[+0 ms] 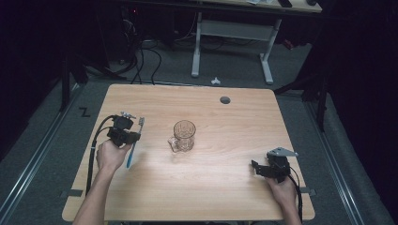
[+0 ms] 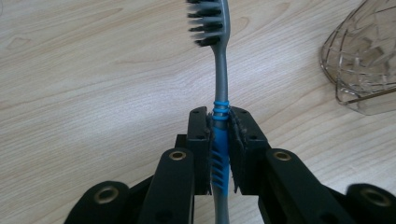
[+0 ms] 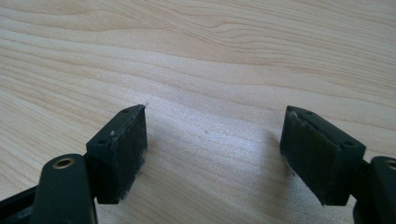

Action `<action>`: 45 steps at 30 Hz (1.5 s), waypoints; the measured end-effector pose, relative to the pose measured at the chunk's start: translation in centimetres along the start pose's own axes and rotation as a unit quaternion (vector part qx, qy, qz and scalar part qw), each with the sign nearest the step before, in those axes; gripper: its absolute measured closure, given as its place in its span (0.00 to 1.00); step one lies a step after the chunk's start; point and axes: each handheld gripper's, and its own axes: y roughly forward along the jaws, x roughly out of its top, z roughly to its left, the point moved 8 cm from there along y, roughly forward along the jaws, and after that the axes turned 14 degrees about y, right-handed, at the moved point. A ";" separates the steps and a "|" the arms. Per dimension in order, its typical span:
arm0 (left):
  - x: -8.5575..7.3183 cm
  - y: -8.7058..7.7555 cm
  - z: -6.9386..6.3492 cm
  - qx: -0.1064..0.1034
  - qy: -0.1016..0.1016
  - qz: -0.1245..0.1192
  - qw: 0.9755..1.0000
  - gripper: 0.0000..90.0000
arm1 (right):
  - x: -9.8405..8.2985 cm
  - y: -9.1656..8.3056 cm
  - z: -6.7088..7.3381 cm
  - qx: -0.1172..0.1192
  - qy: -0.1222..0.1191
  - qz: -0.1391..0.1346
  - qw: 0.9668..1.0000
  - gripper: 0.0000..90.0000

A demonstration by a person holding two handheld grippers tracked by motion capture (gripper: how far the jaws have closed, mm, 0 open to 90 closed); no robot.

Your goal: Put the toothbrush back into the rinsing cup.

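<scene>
The toothbrush (image 2: 220, 140) is being clamped by the left gripper (image 2: 219, 122), bristles beyond its jaw tips; glass mug (image 1: 183, 136) lying to its right. The right gripper (image 3: 212, 140) is being held released, nothing between its jaws.

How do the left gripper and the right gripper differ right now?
The left gripper is shut on the toothbrush, pads clamped on its blue-ribbed handle; the right gripper stands open with only bare table between its pads. In the high view the left gripper sits left of the glass mug, the right gripper near the table's right front corner. Both are hand-held with black jaws.
</scene>
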 end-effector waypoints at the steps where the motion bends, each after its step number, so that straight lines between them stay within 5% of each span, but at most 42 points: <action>1: 0.1 -0.1 -0.1 -0.001 0.001 -0.004 1.000 0.88 | 0.0 0.0 0.0 0.000 0.000 0.000 1.000 0.26; 25: 1.4 -2.2 -2.8 -0.023 0.015 -0.065 0.998 0.89 | 0.0 0.0 0.0 0.000 0.000 0.000 1.000 0.26; 45: 2.9 -3.7 -4.8 -0.042 0.015 -0.131 0.990 0.89 | 0.0 0.0 0.0 0.000 -0.001 0.000 1.000 0.26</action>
